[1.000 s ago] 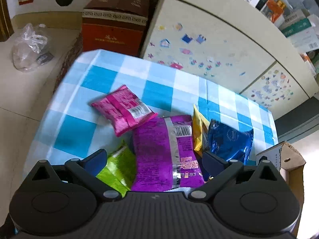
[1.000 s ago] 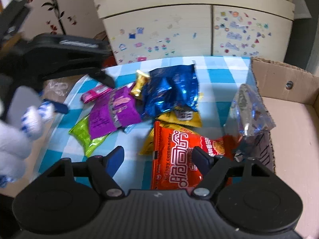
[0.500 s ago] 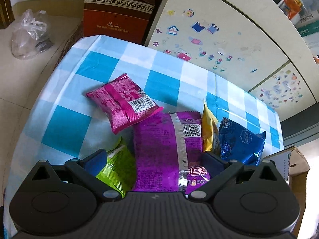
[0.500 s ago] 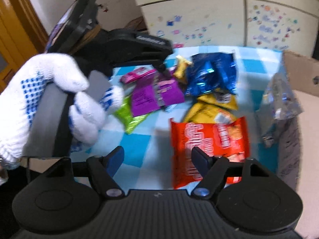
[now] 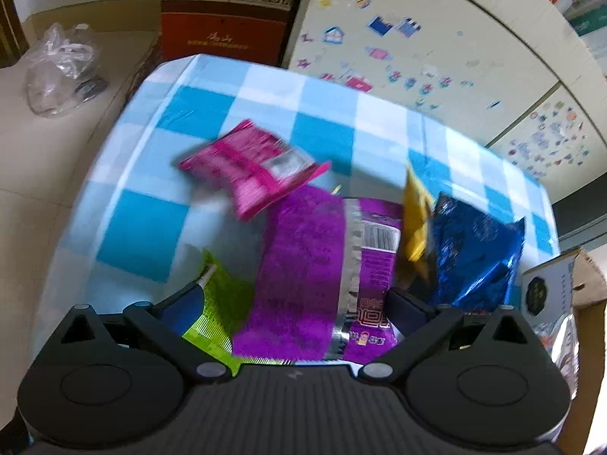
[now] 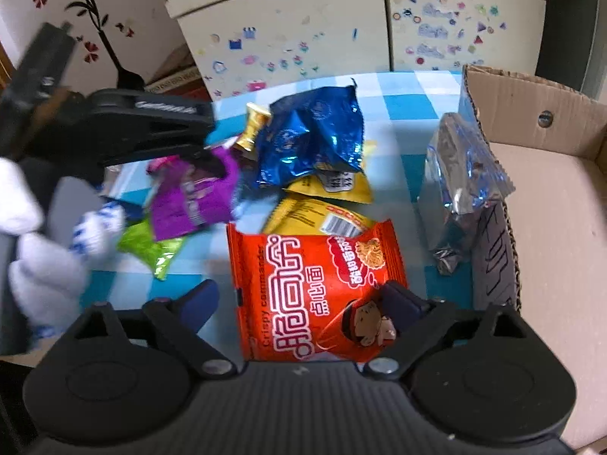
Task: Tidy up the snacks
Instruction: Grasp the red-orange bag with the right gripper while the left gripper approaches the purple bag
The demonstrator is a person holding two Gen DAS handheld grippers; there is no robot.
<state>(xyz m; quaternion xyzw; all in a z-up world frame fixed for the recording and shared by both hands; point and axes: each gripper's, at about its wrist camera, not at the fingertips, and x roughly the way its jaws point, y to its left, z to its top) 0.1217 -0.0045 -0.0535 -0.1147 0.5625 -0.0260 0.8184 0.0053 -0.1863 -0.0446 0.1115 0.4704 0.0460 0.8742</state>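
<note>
Right tongs point(image 6: 299, 299) opening, spread wide over the orange snack pack point(image 6: 316, 292), the pack lying flat on the blue-checked table point(image 6: 402, 104) between the fingers point(image 6: 201, 299), pads not pressing on it. Left tongs point(image 5: 292, 303) standing released above the purple snack bag point(image 5: 303, 273), the bag lying between the fingers with a gap on each side; left view blurring. Green packet point(image 5: 220, 303) lying partly under the purple bag, pink packet point(image 5: 250, 167) lying just beyond it, yellow packet point(image 5: 415, 223) and blue foil bag point(image 5: 474, 254) lying to the right. In the right view, two further yellow packets point(image 6: 326, 204) lying between the blue bag and the orange pack. Silver-blue packet point(image 6: 464, 174) leaning against the outer wall of the cardboard box point(image 6: 550, 197) at the table's right side. White-gloved hand point(image 6: 41, 242) gripping the left tool. Stickered cabinet point(image 6: 303, 22) standing behind the table.
</note>
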